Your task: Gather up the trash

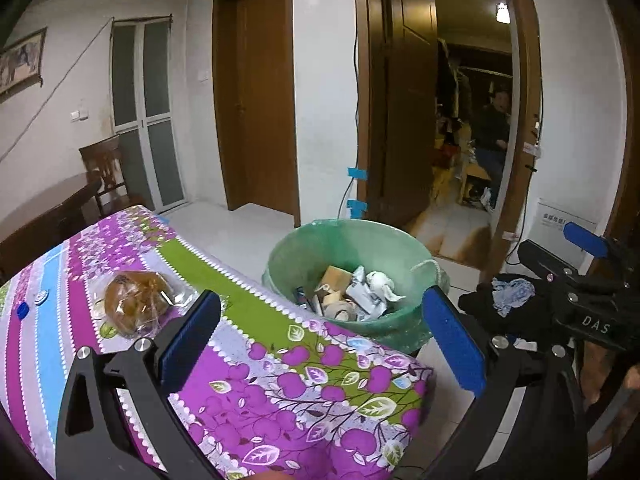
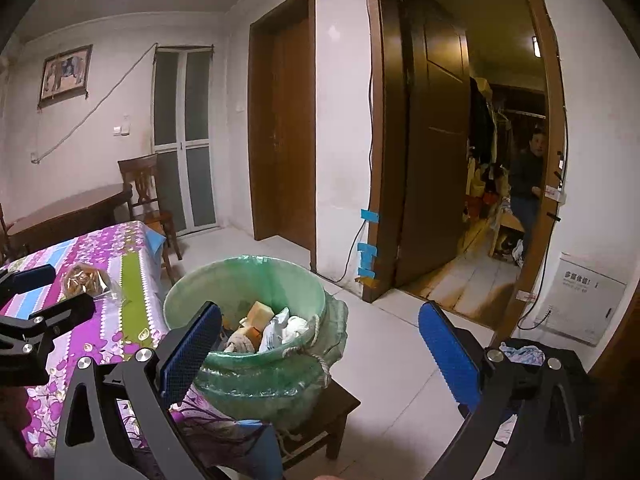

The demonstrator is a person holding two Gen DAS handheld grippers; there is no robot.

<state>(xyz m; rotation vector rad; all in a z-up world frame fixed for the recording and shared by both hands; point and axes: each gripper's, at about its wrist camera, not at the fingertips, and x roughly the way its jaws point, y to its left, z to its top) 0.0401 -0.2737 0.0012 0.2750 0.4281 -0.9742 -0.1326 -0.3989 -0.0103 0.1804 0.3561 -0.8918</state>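
The worktop [image 1: 248,360] is covered with a purple, green and blue flowered cloth, and it takes the left part of the room. Just beside its far corner stands a round bin lined with a green plastic bag [image 1: 348,240], placed on a low dark wooden stool [image 2: 340,404] on the white tiled floor. Inside the bin lies mixed trash: a tan cardboard box [image 1: 336,276] at the back and crumpled white paper wrappers [image 1: 374,290] next to it, all below the rim.

The left gripper [image 1: 320,334] hovers over the corner of the worktop with its blue padded fingers spread wide, holding nothing. The right gripper [image 2: 320,350] hangs near the bin, on the floor side, also spread wide and empty; in the left wrist view it appears at the right edge [image 1: 584,240].

On the worktop, well apart from the bin, rests a brown round bun in a clear plastic wrapper [image 1: 138,302]. Further left on the cloth lie a small white round cap [image 1: 41,298] and a small blue cap [image 1: 23,311], near each other
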